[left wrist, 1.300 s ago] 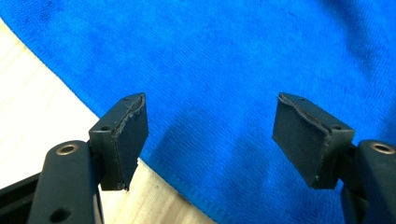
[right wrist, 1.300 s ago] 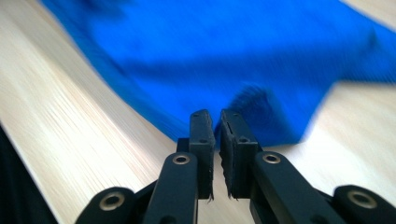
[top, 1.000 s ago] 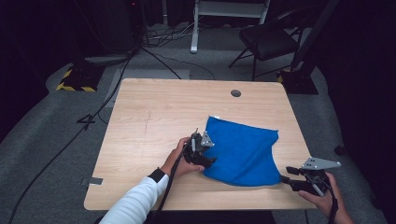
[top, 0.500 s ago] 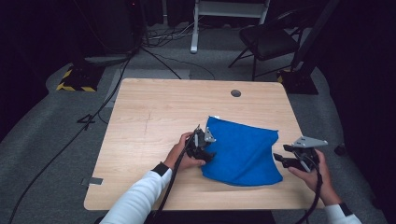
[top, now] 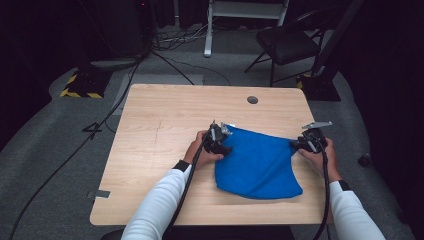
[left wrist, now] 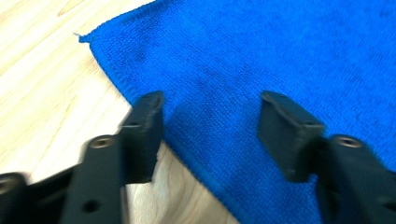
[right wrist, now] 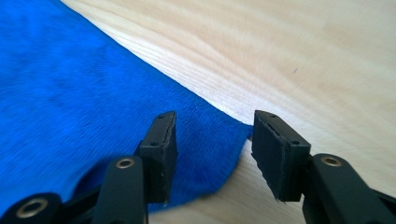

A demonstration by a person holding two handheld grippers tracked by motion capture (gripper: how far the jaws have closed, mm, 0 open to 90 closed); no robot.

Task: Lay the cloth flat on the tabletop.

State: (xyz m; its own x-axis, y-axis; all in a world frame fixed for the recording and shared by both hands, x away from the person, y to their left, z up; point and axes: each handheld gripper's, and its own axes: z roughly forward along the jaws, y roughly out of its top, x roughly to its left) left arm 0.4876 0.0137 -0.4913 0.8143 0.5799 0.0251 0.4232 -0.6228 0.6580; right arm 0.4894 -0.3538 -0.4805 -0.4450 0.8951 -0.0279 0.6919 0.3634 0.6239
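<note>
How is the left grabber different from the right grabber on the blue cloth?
The left gripper is at the blue cloth's far left corner; the right gripper is at its far right corner. The left one's jaws straddle the cloth's edge, with one jaw over the wooden table; the right one's jaws frame the corner tip. Both have just been closing, yet both are open, with cloth between the jaws but not pinched.

wooden table (top: pixel 165 115) bears flat blue cloth (top: pixel 257 162).
</note>
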